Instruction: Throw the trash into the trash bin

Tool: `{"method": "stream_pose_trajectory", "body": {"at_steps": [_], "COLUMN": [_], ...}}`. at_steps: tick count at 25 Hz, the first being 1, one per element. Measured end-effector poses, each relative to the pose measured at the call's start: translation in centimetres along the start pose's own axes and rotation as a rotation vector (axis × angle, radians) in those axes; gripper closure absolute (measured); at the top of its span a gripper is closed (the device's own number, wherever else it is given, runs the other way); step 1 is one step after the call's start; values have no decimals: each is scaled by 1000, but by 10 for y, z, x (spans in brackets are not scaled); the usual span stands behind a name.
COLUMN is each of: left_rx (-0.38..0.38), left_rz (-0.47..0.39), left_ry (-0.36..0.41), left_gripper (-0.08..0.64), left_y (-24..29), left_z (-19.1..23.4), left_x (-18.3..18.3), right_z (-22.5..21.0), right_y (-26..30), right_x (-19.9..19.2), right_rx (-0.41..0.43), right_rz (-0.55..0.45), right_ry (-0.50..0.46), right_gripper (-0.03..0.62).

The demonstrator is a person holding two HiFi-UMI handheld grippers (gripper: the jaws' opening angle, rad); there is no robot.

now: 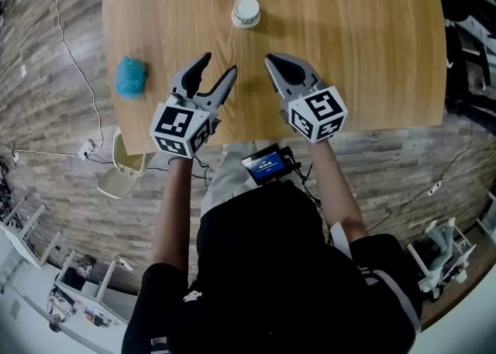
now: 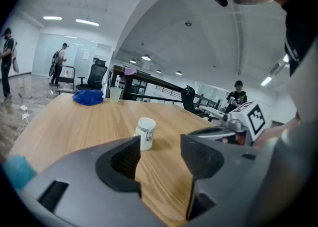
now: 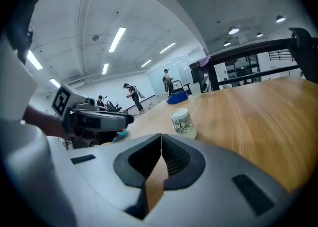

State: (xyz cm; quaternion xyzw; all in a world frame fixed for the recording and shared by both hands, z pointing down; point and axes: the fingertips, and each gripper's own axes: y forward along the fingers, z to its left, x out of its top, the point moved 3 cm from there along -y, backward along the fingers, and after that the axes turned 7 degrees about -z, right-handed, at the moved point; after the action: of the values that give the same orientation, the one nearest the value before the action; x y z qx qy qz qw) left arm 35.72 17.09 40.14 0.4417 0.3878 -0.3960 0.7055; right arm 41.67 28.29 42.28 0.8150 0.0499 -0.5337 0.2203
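Note:
A white paper cup with dark print stands upright on the wooden table, beyond both grippers. It also appears ahead of the jaws in the left gripper view and the right gripper view. A teal crumpled wad lies near the table's left edge. My left gripper hovers over the table's near part, open and empty. Beside it, my right gripper is shut with nothing between its fingers. A white trash bin stands on the floor below the table's near left corner.
At the table's far end lie a blue cloth and a clear cup. Cables and a power strip run over the floor on the left. People and office chairs stand in the background.

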Motion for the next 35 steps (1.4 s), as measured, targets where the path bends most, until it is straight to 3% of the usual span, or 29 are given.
{"method": "stream_pose_trajectory", "body": {"at_steps": [4, 7, 10, 15, 16, 22, 25, 29, 35], "left_rx": [-21, -42, -54, -79, -80, -31, 30, 176, 463], "left_rz": [37, 49, 114, 210, 222, 185, 165, 131, 97], "left_ry": [181, 247, 317, 303, 300, 274, 237, 161, 68], "left_gripper": [257, 229, 229, 232, 279, 279, 279, 279, 279], "left_y": [81, 119, 139, 148, 146, 130, 106, 56, -62], "left_z": [16, 25, 38, 46, 47, 47, 60, 85, 134], "left_x": [14, 25, 17, -7, -10, 5, 13, 16, -5], "right_z": [-27, -31, -31, -43, -44, -46, -37, -18, 43], "right_y": [-1, -4, -10, -18, -18, -10, 3, 23, 94], "right_x": [-6, -3, -2, -7, -9, -7, 0, 5, 1], "right_rx": [-36, -70, -89, -118, -122, -106, -65, 17, 255], "right_rz": [-9, -22, -32, -24, -21, -2, 9, 31, 118], "right_ry": [38, 58, 79, 94, 97, 94, 65, 40, -70], "right_gripper": [594, 594, 594, 594, 594, 594, 594, 594, 594]}}
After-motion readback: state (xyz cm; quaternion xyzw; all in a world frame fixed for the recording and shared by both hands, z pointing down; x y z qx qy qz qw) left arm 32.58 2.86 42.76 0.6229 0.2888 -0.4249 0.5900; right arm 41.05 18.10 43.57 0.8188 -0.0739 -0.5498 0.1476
